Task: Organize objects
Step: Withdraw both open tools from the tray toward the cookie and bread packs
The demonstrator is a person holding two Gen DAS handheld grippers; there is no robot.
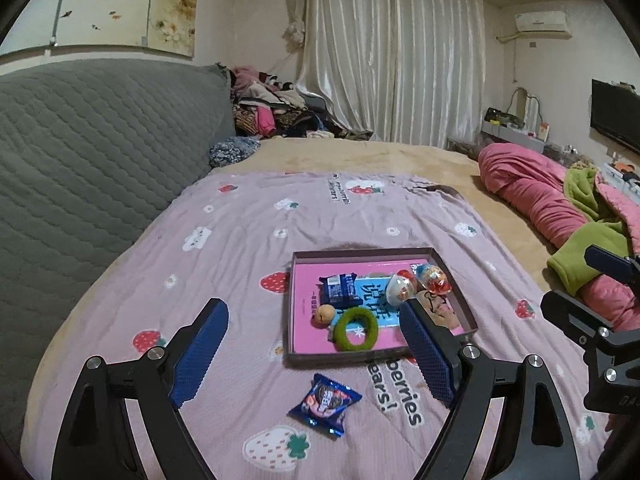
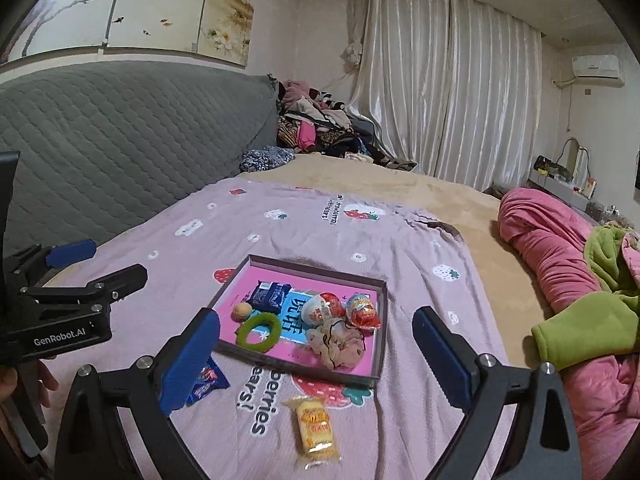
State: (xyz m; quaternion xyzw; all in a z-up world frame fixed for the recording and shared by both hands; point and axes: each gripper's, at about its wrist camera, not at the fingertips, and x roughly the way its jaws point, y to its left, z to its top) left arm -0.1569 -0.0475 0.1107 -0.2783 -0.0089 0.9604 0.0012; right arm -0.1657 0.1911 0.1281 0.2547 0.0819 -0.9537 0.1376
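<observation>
Two snack packets are seen outside the tray (image 2: 382, 320) on the bedspread (image 1: 248, 240): a blue one (image 1: 325, 403) below the left gripper (image 1: 316, 354), a yellow one (image 2: 316, 427) below the right gripper (image 2: 316, 364). Both jaws are held wide apart, empty. Slippery wrappers may be pinched together with loose fabric.

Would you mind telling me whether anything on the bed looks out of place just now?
Two snacks lie outside the tray: a blue cookie packet on the pink sheet just in front of it, and a yellow wrapped cake nearer the right gripper. The other small items are already inside. Nothing looks spilled or damaged.
</observation>
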